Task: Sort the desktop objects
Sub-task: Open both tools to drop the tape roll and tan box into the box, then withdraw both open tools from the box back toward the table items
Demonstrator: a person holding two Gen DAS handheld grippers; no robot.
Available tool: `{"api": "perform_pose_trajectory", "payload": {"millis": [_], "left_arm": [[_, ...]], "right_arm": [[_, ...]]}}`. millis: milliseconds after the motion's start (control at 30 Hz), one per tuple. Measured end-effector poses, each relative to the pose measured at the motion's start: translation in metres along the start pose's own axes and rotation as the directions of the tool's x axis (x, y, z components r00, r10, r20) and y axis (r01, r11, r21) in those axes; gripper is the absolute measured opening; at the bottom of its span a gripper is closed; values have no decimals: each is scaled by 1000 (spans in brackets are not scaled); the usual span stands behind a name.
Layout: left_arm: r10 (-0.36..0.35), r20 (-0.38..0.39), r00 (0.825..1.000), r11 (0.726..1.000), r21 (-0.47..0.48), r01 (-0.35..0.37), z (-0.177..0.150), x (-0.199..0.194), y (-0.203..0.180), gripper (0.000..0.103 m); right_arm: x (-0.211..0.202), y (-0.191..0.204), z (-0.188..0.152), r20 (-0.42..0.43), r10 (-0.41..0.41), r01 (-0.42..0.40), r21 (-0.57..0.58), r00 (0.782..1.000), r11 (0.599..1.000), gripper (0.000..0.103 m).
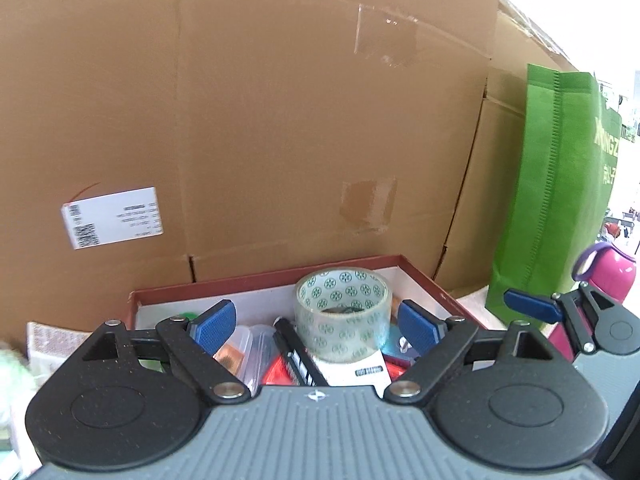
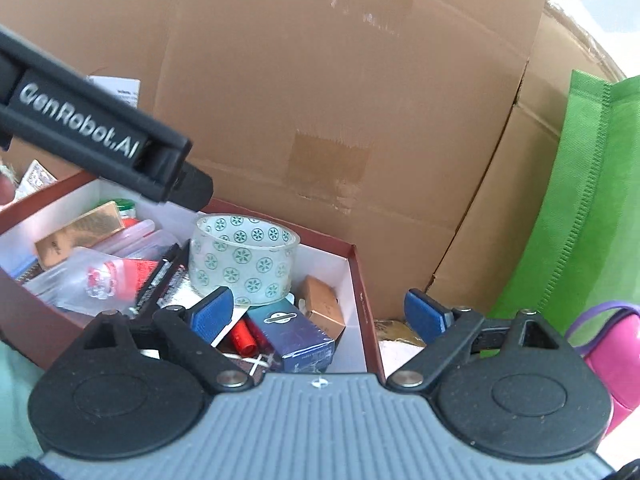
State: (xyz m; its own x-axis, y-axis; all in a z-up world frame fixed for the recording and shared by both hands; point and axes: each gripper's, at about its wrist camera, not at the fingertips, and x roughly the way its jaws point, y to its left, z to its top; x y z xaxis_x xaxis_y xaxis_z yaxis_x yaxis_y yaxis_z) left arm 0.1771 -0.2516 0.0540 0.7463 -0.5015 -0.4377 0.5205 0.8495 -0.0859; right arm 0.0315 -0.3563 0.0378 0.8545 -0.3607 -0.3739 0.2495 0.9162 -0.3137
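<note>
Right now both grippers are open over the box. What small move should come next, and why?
Probably draw both grippers back from the box to look for another loose item. The left gripper and the right gripper stand open and hold nothing, and the tape roll already rests inside the box on the other things, so nothing here seems left to place.

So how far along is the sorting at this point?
Mostly done, by the look of it: the red box already holds the tape roll, a black marker, a blue carton and more. Nothing is in hand; the left claw and right claw are both open and empty. What remains outside the box is hard to tell.
</note>
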Motion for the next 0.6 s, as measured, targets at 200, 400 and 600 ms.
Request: {"api": "perform_pose_trajectory", "payload": {"millis": [200, 400, 600], "left_arm": [[52, -26, 998, 998, -16, -53, -14, -30, 2, 91], [124, -22, 992, 991, -41, -125, -34, -69, 13, 91], [192, -15, 981, 978, -80, -192, -56, -109, 35, 91]], "right_arm": [[-20, 11, 2, 19, 28, -28, -4, 999, 1000, 90], [-59, 33, 6, 51, 103, -102, -27, 993, 994, 91], [-90, 65, 11, 52, 209, -206, -47, 977, 977, 91]]}}
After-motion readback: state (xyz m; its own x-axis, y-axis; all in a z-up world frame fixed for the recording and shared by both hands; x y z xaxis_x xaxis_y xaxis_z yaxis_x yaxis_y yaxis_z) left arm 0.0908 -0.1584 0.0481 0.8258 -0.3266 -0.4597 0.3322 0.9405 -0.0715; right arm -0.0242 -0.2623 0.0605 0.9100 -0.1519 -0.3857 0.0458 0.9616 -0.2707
